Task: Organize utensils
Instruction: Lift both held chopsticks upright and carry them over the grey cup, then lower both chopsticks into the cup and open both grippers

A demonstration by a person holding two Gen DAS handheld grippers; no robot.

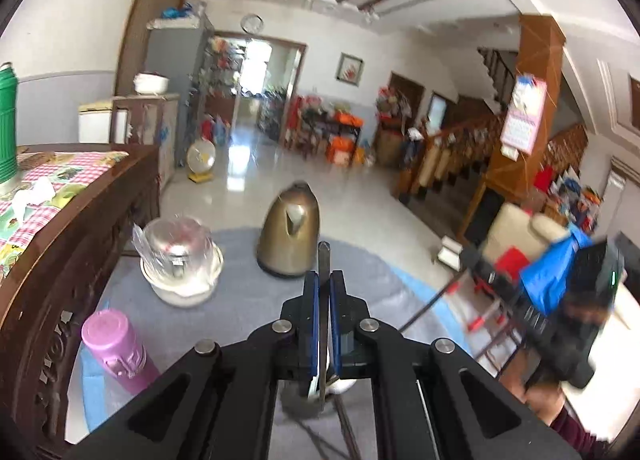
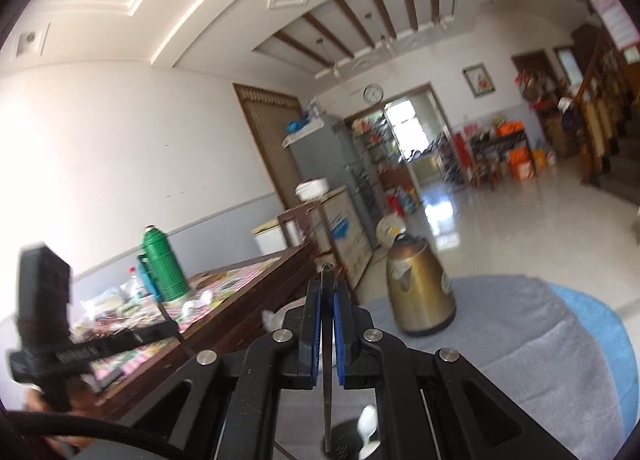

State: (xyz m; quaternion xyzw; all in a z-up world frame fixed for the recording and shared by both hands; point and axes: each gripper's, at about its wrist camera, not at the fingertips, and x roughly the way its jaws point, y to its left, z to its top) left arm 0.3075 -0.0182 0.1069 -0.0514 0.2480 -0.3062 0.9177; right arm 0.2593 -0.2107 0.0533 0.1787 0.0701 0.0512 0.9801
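Note:
My left gripper [image 1: 324,278] is shut on a thin grey metal utensil [image 1: 323,256], seen edge-on, whose end pokes out above the pads. My right gripper [image 2: 327,286] is shut on a thin dark utensil [image 2: 328,400] that hangs down below the jaws; in the left wrist view that dark utensil [image 1: 424,312] shows as a slim rod at the right. Both grippers hang above a dark round holder [image 2: 344,440] with a white spoon [image 2: 368,426] in it. In the left wrist view the holder [image 1: 296,400] and the spoon [image 1: 346,385] lie just under the jaws.
A grey and blue cloth covers the table [image 1: 240,324]. On it stand a brass-coloured kettle [image 1: 288,236], a white pot [image 1: 180,280] under a clear cover and a pink bottle [image 1: 116,348]. A wooden cabinet [image 1: 100,212] with a green thermos [image 2: 164,264] borders the left.

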